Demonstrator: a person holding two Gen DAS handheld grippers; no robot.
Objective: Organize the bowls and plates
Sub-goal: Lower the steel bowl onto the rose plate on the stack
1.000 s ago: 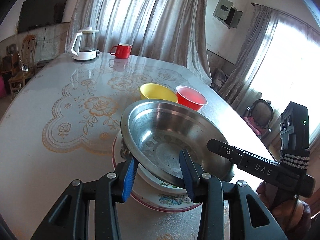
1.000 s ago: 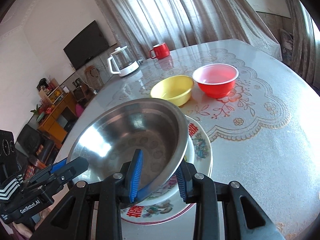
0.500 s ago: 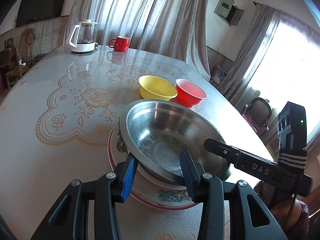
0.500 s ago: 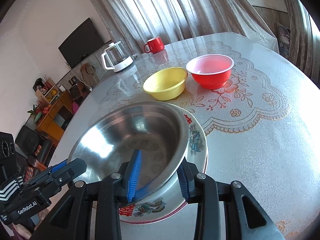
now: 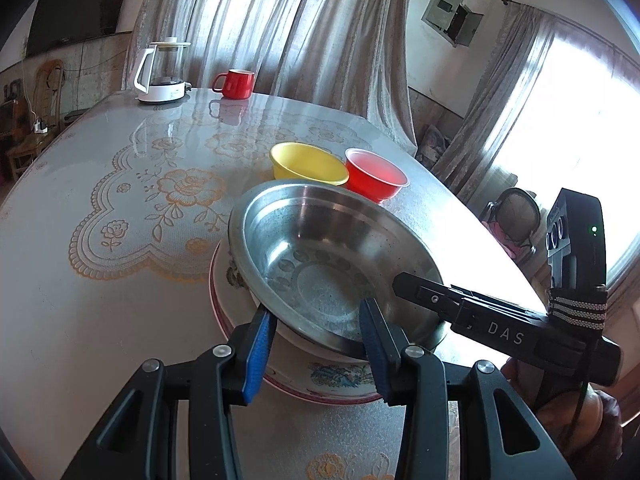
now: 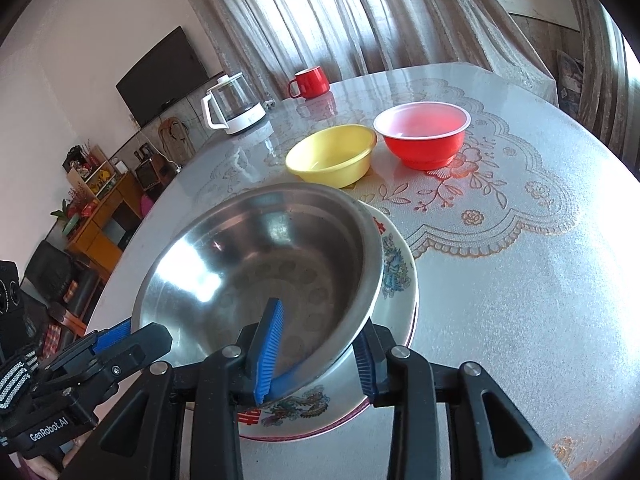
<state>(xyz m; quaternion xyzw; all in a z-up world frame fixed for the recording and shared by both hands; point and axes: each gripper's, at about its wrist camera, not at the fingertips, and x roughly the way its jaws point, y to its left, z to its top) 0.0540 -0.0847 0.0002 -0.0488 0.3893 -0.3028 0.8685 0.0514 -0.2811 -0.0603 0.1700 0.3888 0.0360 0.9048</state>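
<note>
Steel bowl (image 5: 332, 264) rests on the flowered plate (image 5: 320, 376), both grippers' jaws straddling its near rim. Left gripper (image 5: 316, 336) and right gripper (image 6: 316, 344) look slack, though I cannot tell.

My steel bowl (image 5: 320, 256) hides most of the plate (image 5: 332, 376), and the red bowl (image 5: 376, 178) is half-hidden behind it.
</note>
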